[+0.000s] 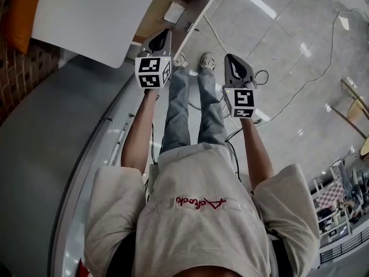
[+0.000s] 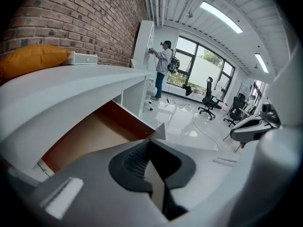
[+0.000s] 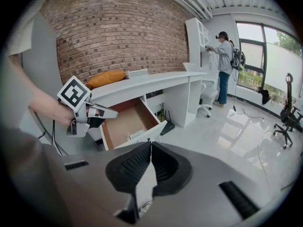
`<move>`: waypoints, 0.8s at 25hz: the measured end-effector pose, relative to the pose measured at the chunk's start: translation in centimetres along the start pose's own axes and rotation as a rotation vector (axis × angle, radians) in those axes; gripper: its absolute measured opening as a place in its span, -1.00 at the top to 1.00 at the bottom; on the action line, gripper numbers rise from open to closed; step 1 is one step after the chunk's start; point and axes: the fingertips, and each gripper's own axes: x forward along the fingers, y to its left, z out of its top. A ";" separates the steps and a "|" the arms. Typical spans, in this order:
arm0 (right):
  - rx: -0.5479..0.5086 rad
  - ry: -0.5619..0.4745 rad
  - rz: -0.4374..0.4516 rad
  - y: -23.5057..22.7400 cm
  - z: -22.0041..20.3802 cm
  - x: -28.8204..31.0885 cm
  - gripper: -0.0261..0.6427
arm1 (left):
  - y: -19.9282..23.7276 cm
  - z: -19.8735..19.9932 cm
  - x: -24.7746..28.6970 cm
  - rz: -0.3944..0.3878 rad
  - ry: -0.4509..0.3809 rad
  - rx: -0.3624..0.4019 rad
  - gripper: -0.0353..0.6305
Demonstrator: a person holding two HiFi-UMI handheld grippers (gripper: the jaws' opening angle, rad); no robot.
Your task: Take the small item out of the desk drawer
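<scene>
The desk drawer (image 1: 185, 10) stands pulled open under the white desk top (image 1: 86, 16), showing its brown wooden floor. A small white item (image 1: 173, 12) lies inside it; the right gripper view shows the item (image 3: 135, 135) near the drawer's front panel. My left gripper (image 1: 166, 33) hovers just in front of the open drawer, jaws shut and empty. My right gripper (image 1: 229, 57) is held further right over the floor, also shut with nothing in it. In the right gripper view the left gripper (image 3: 115, 112) points at the drawer (image 3: 124, 121).
An orange cushion (image 1: 20, 10) and a white box (image 3: 136, 73) lie on the desk against the brick wall. Cables (image 1: 288, 97) trail over the glossy floor. A person (image 3: 222, 70) stands at a far white shelf, and office chairs (image 2: 208, 98) stand near the windows.
</scene>
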 end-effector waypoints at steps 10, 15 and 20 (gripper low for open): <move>0.000 0.024 0.005 -0.5 -1.1 0.6 0.89 | 2.3 0.4 4.7 0.026 0.010 -0.011 0.87; 0.004 0.046 0.002 -1.2 -1.4 1.0 0.89 | 3.3 0.2 7.1 0.019 0.045 -0.001 0.87; 0.008 0.052 0.013 -1.4 -1.8 1.7 0.89 | 3.8 -0.7 9.1 0.008 0.099 0.052 0.87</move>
